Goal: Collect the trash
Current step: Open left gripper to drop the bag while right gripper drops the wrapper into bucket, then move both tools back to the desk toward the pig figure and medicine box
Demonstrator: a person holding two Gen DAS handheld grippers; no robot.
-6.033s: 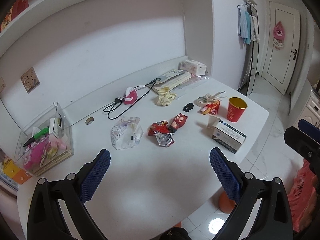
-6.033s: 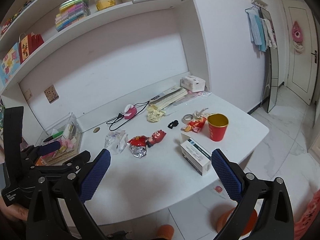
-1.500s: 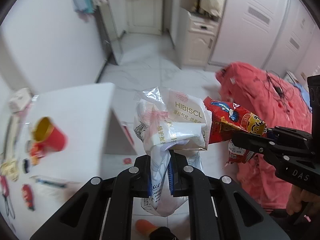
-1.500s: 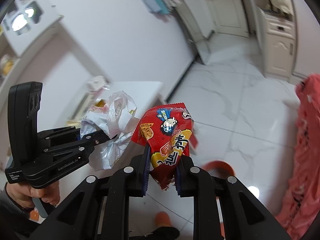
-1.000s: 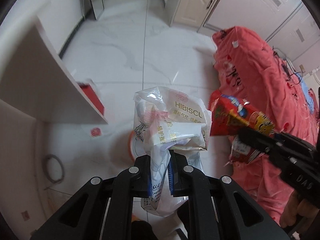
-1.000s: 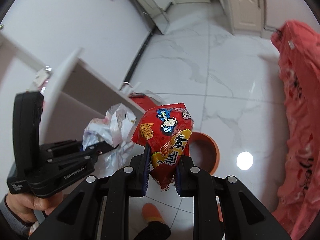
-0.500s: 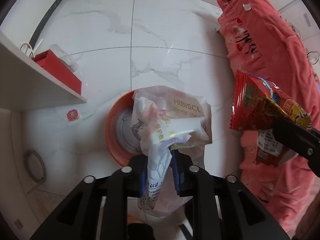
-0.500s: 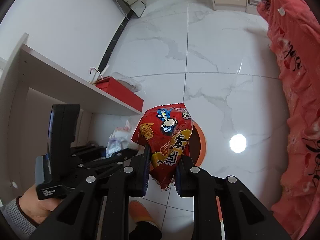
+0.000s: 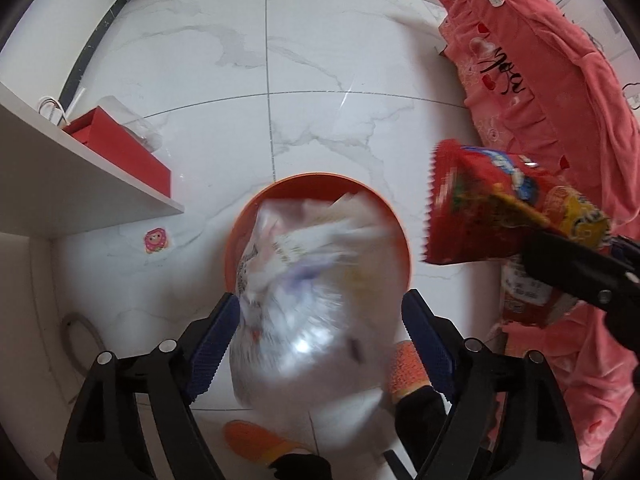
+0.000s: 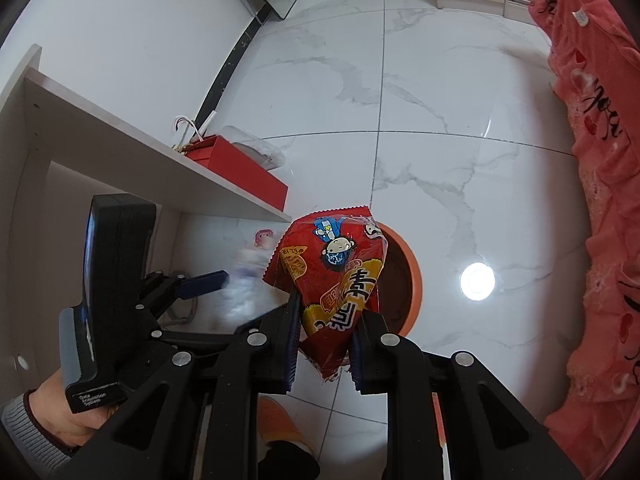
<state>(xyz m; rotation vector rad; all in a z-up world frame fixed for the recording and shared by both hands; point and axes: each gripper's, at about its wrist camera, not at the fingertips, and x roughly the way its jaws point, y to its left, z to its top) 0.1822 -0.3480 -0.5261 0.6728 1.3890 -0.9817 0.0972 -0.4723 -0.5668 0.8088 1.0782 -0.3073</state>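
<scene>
In the left wrist view my left gripper (image 9: 320,344) hangs over the orange bin (image 9: 240,232) with its jaws opening wide. The crumpled white plastic bag (image 9: 296,296) is a blur between the blue pads, loose and dropping toward the bin. The pads do not press on it. In the right wrist view my right gripper (image 10: 324,350) is shut on the red snack wrapper (image 10: 332,268), held upright above the bin's near left side; the bin's rim (image 10: 414,276) shows behind it. The wrapper (image 9: 492,216) also shows at the right of the left wrist view.
A white desk edge (image 9: 80,168) juts in from the left, with a red gift bag (image 9: 120,148) on the marble floor beyond it. A red bedspread (image 9: 560,100) fills the right side. Orange slippers (image 9: 256,444) lie on the floor under the grippers. A small sticker (image 9: 157,240) lies left of the bin.
Both grippers sank toward the bin. My left gripper's jaws have spread apart and the white bag has slipped out, falling. The right gripper keeps its hold on the red wrapper.
</scene>
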